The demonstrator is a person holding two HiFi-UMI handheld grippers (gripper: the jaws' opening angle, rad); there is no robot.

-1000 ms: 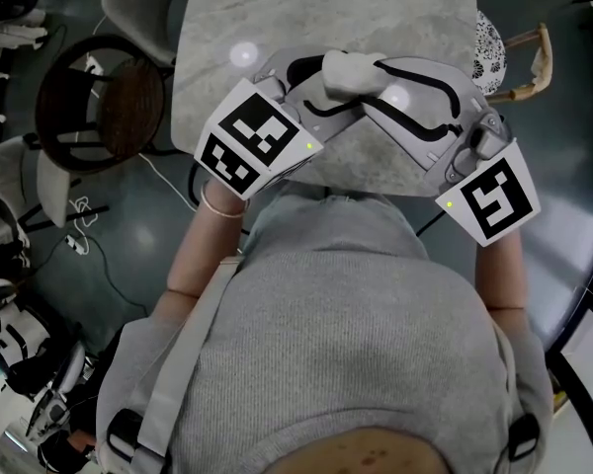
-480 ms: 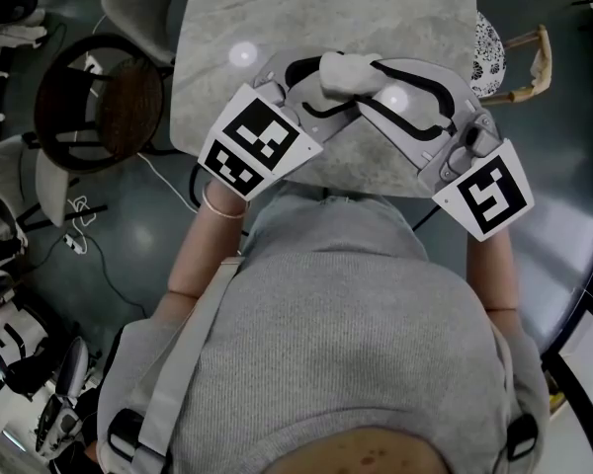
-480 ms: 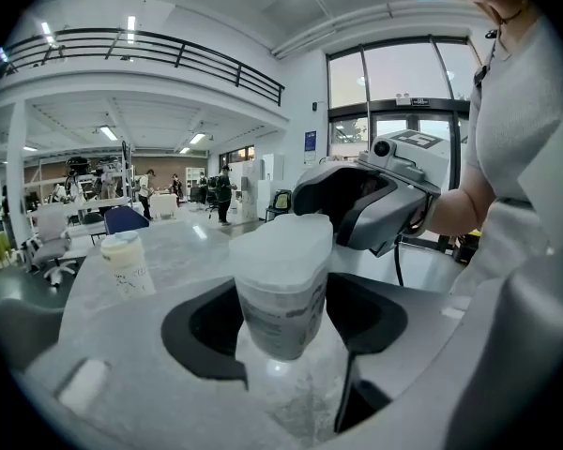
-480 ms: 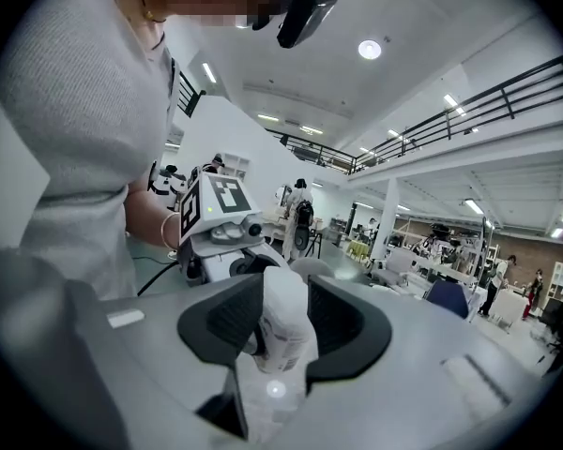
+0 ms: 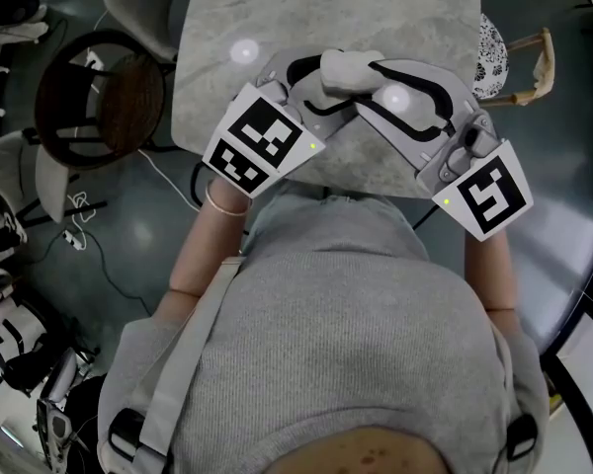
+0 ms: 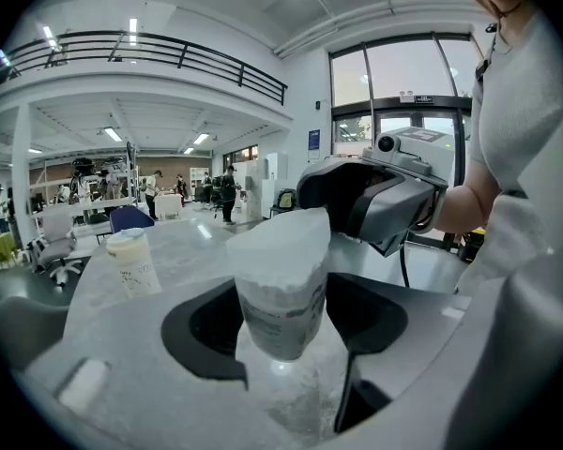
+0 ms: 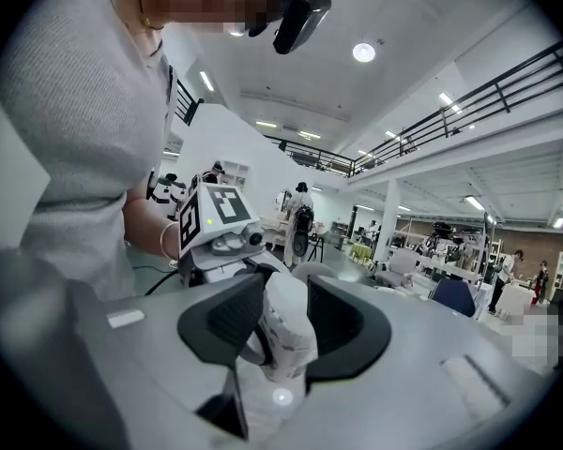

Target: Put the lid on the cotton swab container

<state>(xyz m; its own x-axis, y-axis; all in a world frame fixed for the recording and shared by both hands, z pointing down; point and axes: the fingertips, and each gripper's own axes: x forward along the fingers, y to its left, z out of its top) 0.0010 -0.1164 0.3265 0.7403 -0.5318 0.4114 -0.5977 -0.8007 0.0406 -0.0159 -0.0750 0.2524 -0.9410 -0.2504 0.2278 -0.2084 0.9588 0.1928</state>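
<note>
Both tongs meet on one thing. Our left tongs are clamped on the cotton swab container, with a pad against each side of its clear, labelled wall. We hold it slightly tilted over the worktop. Its frosted white lid sits on top, above the left pads.

Our right tongs come in from the opposite side, and their tips reach just past the left ones. Their jaws have just been easing a little wider, yet the container stands between them with both pads lying against its sides, so we read them as gripping it too.

From overhead, the two tongs form a shallow V above the near edge of the worktop. We cannot make out the container itself at their meeting point.

Beyond the left tongs, well apart from them, a small capped cup stands upright on the worktop. Further out to the left of the left tongs, down on the floor, we see a chair with a dark round seat.
</note>
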